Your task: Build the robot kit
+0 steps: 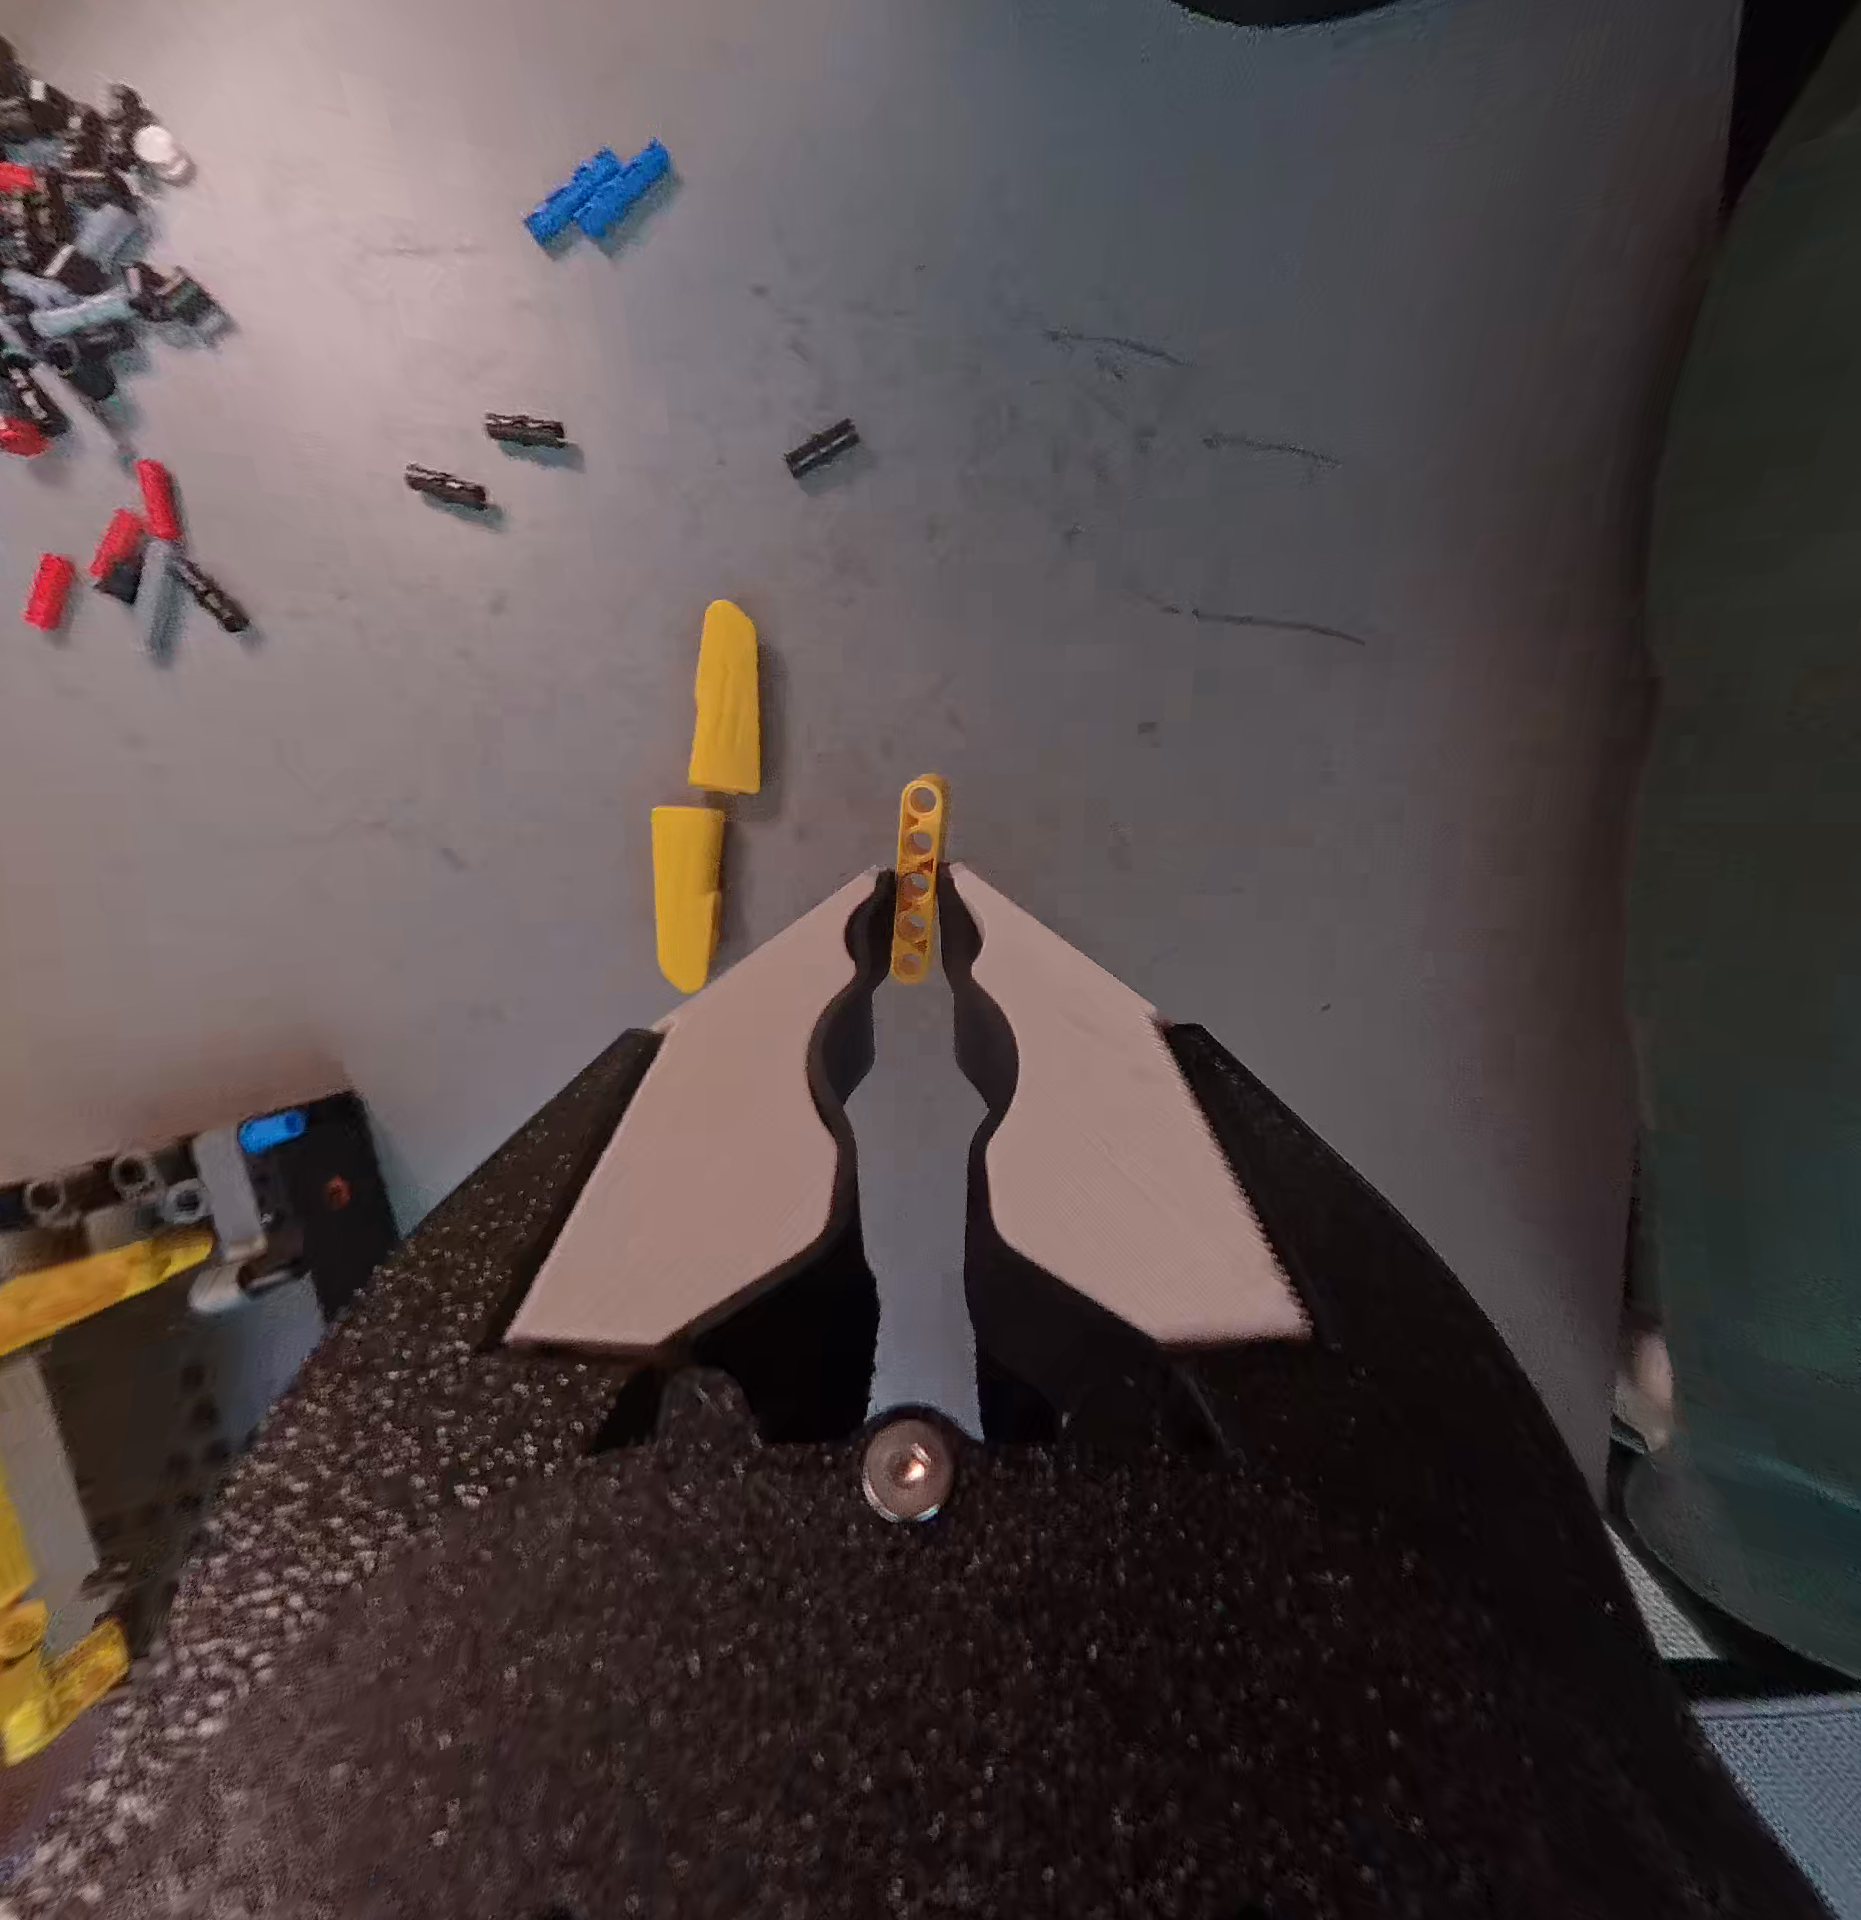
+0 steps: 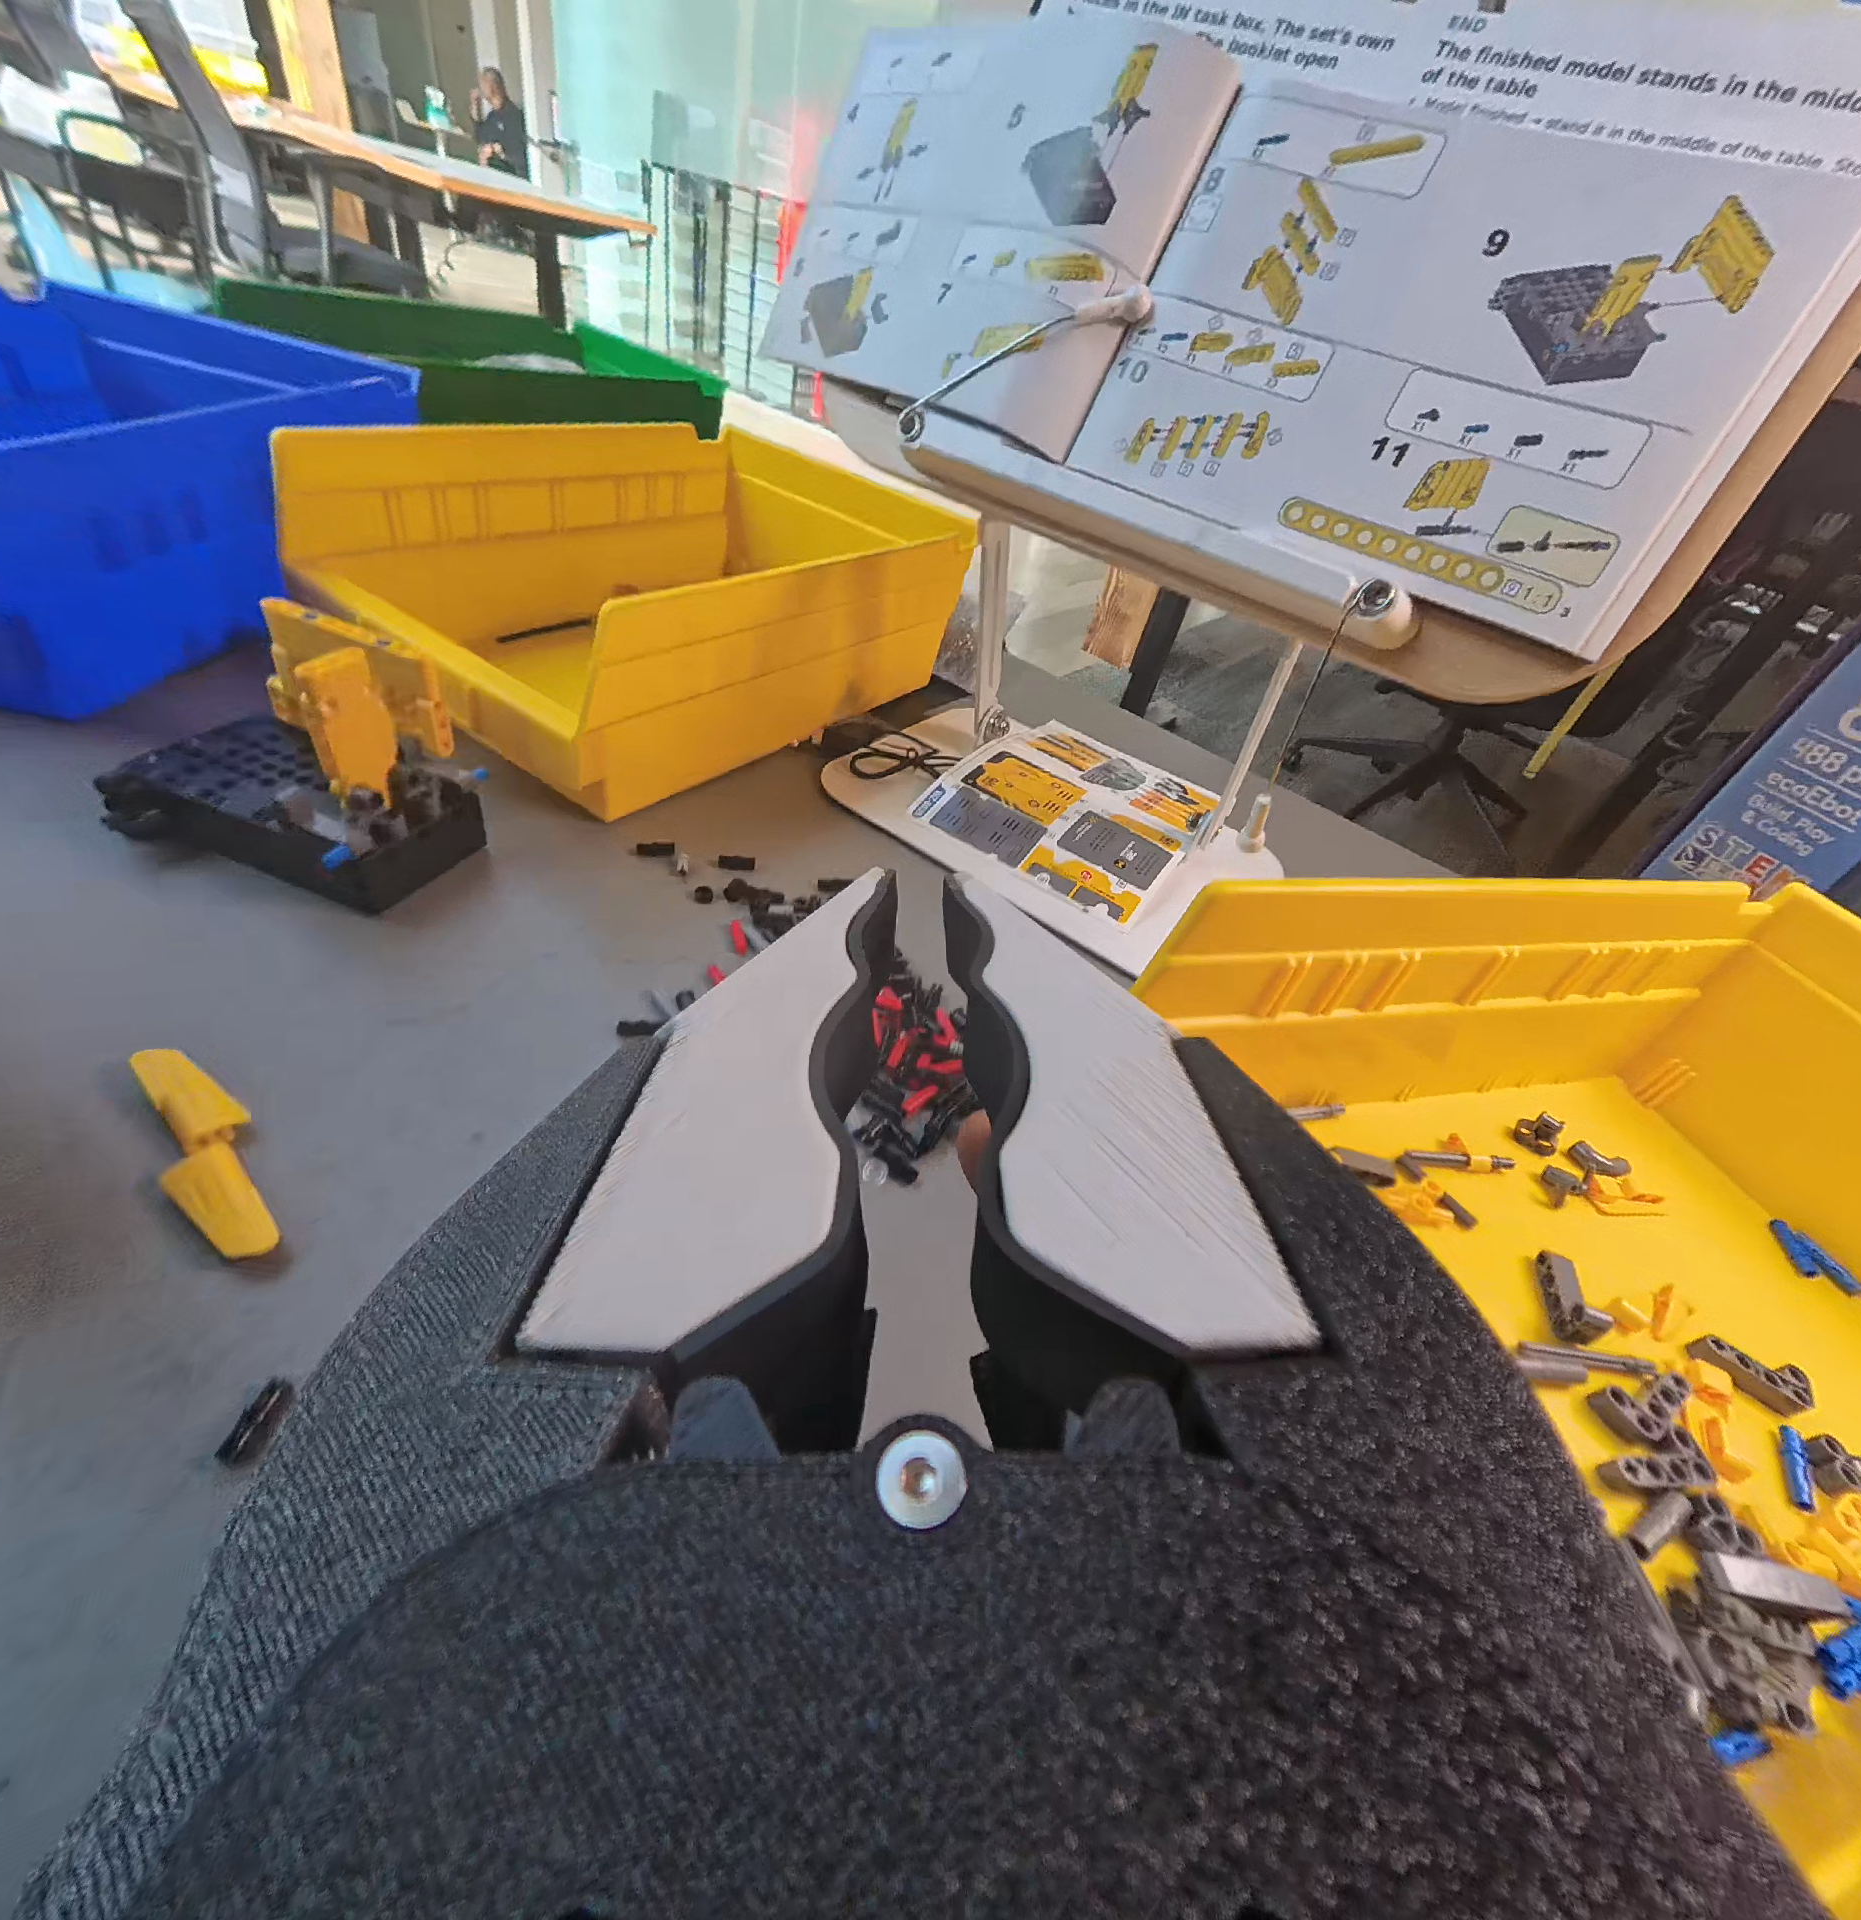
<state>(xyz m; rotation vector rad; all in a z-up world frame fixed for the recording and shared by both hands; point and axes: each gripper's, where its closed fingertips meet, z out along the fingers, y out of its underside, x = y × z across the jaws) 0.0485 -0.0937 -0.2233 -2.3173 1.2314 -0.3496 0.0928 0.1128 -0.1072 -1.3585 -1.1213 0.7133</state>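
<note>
Grey and scuffed, the counter [image 1: 1113, 436] lies mostly bare ahead of the left tongs [image 1: 918, 883], which are clamped on a yellow holed beam [image 1: 918, 883] held upright between the tips, its upper end poking above them. Just left of the tips lie two yellow curved panels [image 1: 724, 698] end to end, and farther off three black pins [image 1: 822, 447] well apart, a pair of blue pins [image 1: 599, 195], and a heap of black, grey and red pins [image 1: 43, 260] at the far left edge. A part-built model [image 1: 178, 1205] sits at the lower left. Along the right edge the counter ends beside a person's dark green clothing [image 1: 1778, 831].

Only the right wrist view shows the surroundings. The right tongs [image 2: 920, 883] hover nearly closed with a narrow gap, gripping nothing, above a pile of red and black pins [image 2: 910, 1060]. To their right stands a yellow bin [image 2: 1425, 997] of loose grey, orange and blue parts; behind are an empty yellow bin [image 2: 635, 644], a blue bin [image 2: 126, 499] and a green bin [image 2: 490, 364]. An instruction booklet [image 2: 1425, 312] stands open on a book stand [image 2: 1165, 540], with printed writing and numbered steps; a sticker sheet [image 2: 1071, 810] rests on its base. A black base with yellow parts [image 2: 302, 790] sits at the left.
</note>
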